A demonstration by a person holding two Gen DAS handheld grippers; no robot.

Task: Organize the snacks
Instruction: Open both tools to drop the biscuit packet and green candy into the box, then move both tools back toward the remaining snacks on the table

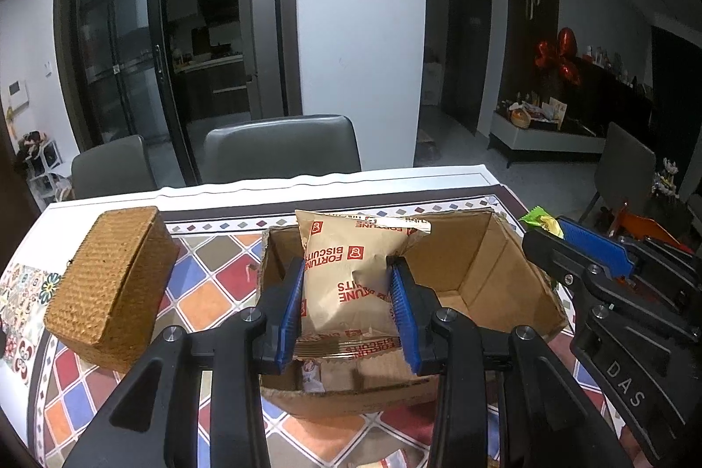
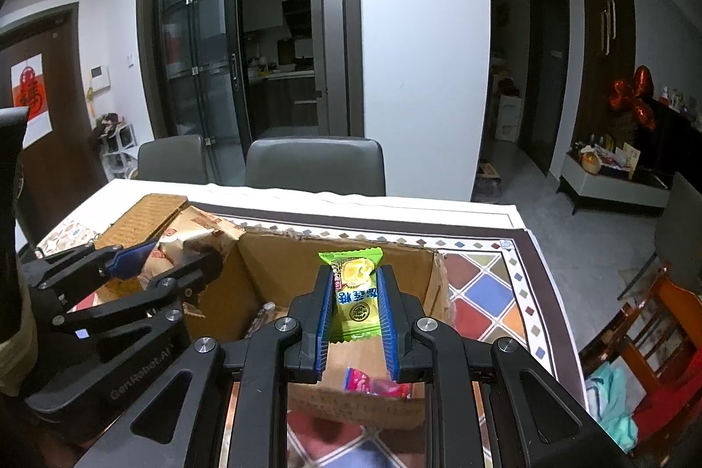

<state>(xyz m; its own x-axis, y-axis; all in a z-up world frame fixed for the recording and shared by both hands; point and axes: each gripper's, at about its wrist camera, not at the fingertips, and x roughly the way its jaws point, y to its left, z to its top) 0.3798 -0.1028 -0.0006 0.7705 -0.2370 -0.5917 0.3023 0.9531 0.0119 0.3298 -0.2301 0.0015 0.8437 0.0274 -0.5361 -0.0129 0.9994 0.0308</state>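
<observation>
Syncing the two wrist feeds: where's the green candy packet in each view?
Left wrist: the green plastic candy packet pokes out at the right edge, beyond the right claw's blue pads.
Right wrist: the packet sits centre frame, clamped in that claw over the open box.
Shared landmark: the brown open-topped cardboard box on the table.

Tan red-lettered biscuit packet (image 1: 346,284), green-yellow candy wrapper (image 2: 356,294), brown cardboard box (image 1: 491,270), multicoloured diamond-patterned tablecloth (image 1: 210,270).
</observation>
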